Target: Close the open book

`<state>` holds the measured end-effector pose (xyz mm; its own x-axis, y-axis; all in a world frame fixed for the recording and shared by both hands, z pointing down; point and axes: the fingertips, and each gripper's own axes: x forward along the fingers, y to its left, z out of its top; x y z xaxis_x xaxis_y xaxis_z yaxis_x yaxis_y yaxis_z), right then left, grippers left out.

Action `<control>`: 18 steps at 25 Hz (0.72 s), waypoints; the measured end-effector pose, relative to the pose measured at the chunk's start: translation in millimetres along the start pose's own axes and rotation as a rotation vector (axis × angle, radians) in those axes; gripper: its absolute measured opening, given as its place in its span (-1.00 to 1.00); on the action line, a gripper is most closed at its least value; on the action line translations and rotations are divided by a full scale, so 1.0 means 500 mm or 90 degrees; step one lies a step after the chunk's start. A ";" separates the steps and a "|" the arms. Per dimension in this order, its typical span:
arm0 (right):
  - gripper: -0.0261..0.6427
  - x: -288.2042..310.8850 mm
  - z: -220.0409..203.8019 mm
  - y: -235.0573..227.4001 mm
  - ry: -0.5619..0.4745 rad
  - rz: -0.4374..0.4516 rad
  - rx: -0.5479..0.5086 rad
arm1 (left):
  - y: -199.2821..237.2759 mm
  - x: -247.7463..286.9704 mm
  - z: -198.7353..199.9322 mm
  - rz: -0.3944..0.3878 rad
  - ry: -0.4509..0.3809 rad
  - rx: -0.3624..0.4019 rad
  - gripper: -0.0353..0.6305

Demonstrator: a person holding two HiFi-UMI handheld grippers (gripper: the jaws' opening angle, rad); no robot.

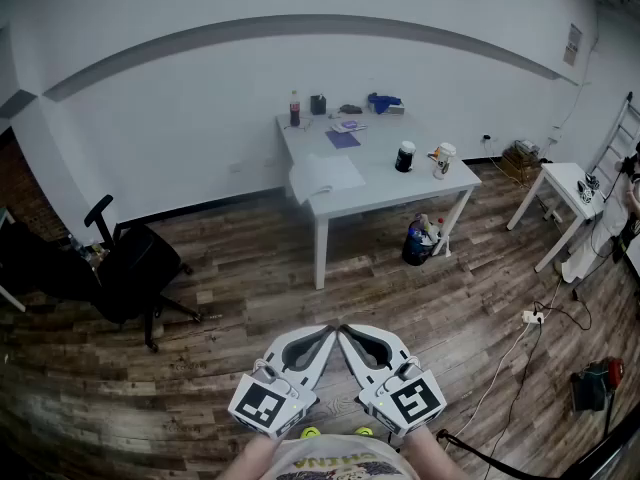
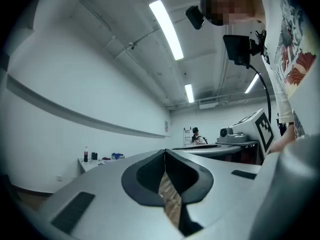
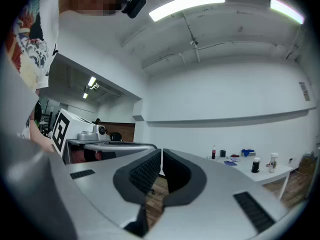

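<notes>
Wood-plank flooring (image 1: pixel 250 258) fills the lower half of the head view. A white table (image 1: pixel 440 183) stands near the pale wall in the upper centre of the frame, well apart from the person. On the table's near-left corner lies the open book (image 1: pixel 325 178), its white pages spread and slightly overhanging the edge. Behind it sit a purple booklet (image 1: pixel 342 139) and a dark drink bottle (image 1: pixel 294 108), and a dark cup (image 1: pixel 405 156) and a pale cup (image 1: pixel 443 160) stand toward the right end. A black office chair (image 1: pixel 130 268) sits at the left of the frame. At the bottom centre, the left gripper (image 1: pixel 327 330) and the right gripper (image 1: pixel 346 330) are held level with their tips nearly meeting. Each gripper view shows its jaws pressed together with nothing between them. The task looks not yet begun, so the step in hand is the approach. To do it well, walk to the near-left corner, skirting the chair, and face the book squarely. One gripper can then steady one half while the other slips under the far cover's outer edge and swings it over the spine, without nudging the overhanging book off the table.
</notes>
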<state>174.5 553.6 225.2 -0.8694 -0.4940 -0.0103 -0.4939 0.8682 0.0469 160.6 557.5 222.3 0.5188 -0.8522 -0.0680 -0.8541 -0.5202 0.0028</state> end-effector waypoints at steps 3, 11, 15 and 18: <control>-0.85 0.006 0.005 0.005 -0.003 0.001 0.000 | -0.001 -0.005 0.002 -0.013 -0.016 0.003 -0.86; -0.85 0.025 0.002 0.015 -0.006 0.011 0.014 | 0.018 -0.015 0.001 -0.007 -0.023 -0.001 -0.86; -0.85 0.033 0.004 0.023 -0.022 0.010 0.007 | 0.025 -0.024 -0.001 -0.003 -0.026 0.001 -0.86; -0.85 0.035 -0.003 0.029 -0.012 0.007 0.021 | 0.028 -0.031 -0.003 -0.003 -0.024 0.003 -0.86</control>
<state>152.1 557.4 227.1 -0.8745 -0.4841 -0.0292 -0.4846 0.8746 0.0144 140.6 563.1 224.9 0.5211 -0.8470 -0.1049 -0.8518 -0.5238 -0.0021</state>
